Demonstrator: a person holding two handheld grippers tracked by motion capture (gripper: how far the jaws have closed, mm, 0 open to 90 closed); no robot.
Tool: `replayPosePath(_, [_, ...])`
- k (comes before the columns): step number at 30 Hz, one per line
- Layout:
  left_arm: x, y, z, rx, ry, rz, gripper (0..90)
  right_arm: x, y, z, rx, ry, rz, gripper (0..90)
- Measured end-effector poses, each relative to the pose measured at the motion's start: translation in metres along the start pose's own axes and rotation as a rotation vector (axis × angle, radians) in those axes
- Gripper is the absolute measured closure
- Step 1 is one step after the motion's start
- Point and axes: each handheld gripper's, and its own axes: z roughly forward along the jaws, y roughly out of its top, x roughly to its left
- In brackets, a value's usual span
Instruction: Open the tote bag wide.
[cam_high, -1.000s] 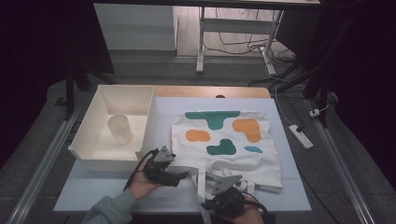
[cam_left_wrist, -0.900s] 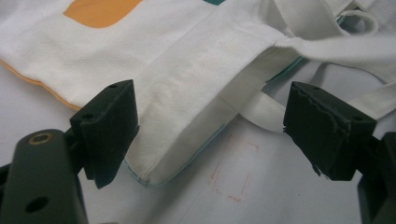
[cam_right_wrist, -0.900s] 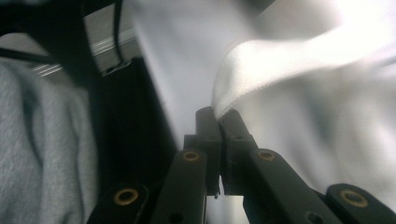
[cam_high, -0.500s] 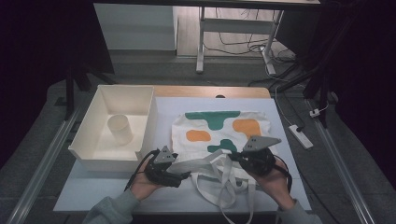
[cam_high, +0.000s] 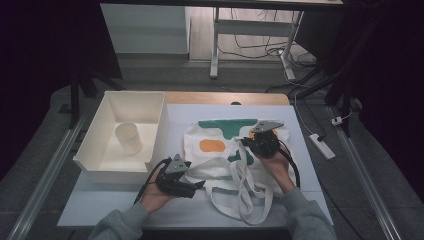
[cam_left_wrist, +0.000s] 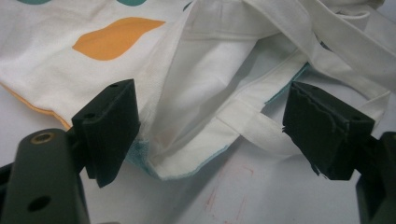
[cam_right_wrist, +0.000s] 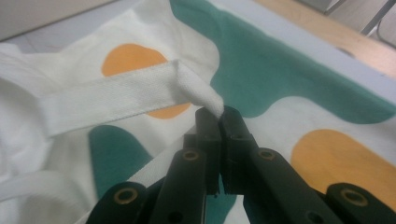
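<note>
On the pale bench (cam_high: 310, 200), a white cloth tote bag with teal and orange blotches (cam_high: 220, 145) lies near its middle, half-handled: the right claw (cam_right_wrist: 219, 114) pinches a white strap (cam_right_wrist: 116, 95), while the left claw (cam_left_wrist: 210, 140), jaws apart, straddles the bag's near corner, folding seemingly unfinished.

Lab: dark surround, aluminium rails (cam_high: 42, 165), floor cables (cam_high: 255, 50), power strip (cam_high: 321, 146).

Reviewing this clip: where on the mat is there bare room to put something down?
Free: the mat's near-left corner below the bin, and the strip between the bin and the bag. Crowded: near centre, with the left gripper, the straps and the right gripper.
</note>
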Motion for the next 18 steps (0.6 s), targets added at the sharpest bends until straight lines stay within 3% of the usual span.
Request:
replayPosePath(7, [0.002, 0.003, 0.002, 0.001, 0.004, -0.002, 18.7, 0.004, -0.014, 0.041, 0.114, 0.053, -0.024, 86.8])
replayPosePath(12, [0.003, 0.004, 0.001, -0.002, 0.01, -0.002, 18.7, 0.004, -0.019, 0.043, 0.129, 0.084, -0.001, 83.5])
replayPosePath(15, [0.001, 0.006, 0.0, -0.005, 0.019, 0.009, 18.7, 0.003, -0.018, 0.039, 0.113, 0.125, 0.029, 70.9])
replayPosePath(18, [0.001, 0.007, 0.0, -0.006, 0.025, 0.015, 18.7, 0.006, -0.013, 0.023, 0.059, 0.105, 0.057, 55.5])
